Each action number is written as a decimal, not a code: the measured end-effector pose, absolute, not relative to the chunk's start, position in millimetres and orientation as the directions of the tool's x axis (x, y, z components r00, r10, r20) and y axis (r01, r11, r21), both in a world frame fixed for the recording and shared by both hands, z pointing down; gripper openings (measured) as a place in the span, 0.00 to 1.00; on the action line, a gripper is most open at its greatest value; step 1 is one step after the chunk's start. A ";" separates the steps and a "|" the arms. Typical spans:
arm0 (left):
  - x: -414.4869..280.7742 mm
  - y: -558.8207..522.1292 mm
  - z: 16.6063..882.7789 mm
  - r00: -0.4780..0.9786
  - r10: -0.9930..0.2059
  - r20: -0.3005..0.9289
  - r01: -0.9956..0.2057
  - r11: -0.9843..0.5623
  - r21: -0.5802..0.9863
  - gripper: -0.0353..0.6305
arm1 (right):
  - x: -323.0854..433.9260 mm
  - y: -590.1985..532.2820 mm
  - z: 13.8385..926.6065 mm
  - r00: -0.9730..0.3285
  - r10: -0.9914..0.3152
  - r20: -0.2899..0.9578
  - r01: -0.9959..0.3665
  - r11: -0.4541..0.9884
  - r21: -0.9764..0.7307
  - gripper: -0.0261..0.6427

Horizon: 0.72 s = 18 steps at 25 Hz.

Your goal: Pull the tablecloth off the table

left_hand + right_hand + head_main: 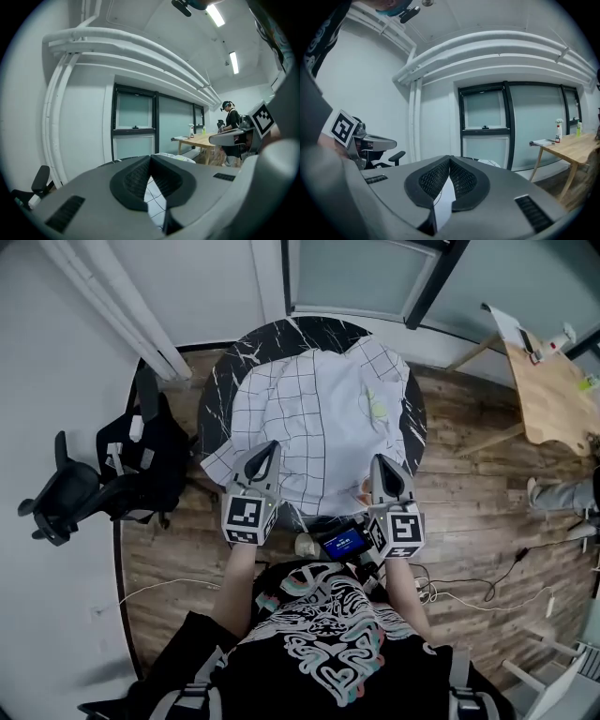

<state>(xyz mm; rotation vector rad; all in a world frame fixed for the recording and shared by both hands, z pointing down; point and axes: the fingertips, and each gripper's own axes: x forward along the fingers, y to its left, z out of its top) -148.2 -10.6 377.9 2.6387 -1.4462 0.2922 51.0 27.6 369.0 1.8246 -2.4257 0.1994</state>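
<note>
A white tablecloth (319, 418) with a thin black grid lies rumpled on a round black marble table (217, 381). The dark top shows bare along its left and far rim, and a cloth corner hangs off the near left edge. My left gripper (265, 452) and right gripper (380, 465) both rest at the cloth's near edge. In the left gripper view the jaws (150, 158) are shut, with gridded cloth (154, 201) in the gap behind the tips. The right gripper (450, 160) is likewise shut, with white cloth (444, 201) between its pads. A pale green patch (377, 407) shows on the cloth.
A black office chair (103, 484) stands left of the table on the wood floor. A light wooden table (553, 390) with small bottles stands at the back right, and a person (230, 122) stands by it. Cables (469, 587) lie on the floor at right.
</note>
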 end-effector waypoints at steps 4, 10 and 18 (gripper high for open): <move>-148.7 -18.2 375.2 0.494 -0.842 0.218 -0.863 -0.504 0.007 0.09 | 55.7 20.5 365.2 -0.289 -0.948 0.135 -0.957 0.286 -0.042 0.06; -151.7 -21.0 381.1 0.462 -0.854 0.238 -0.879 -0.476 -0.001 0.09 | 61.4 10.1 371.9 -0.297 -0.942 0.157 -0.955 0.290 -0.064 0.06; -146.1 -24.4 390.1 0.453 -0.853 0.258 -0.885 -0.466 0.012 0.09 | 69.0 3.7 383.2 -0.300 -0.934 0.193 -0.954 0.293 -0.063 0.06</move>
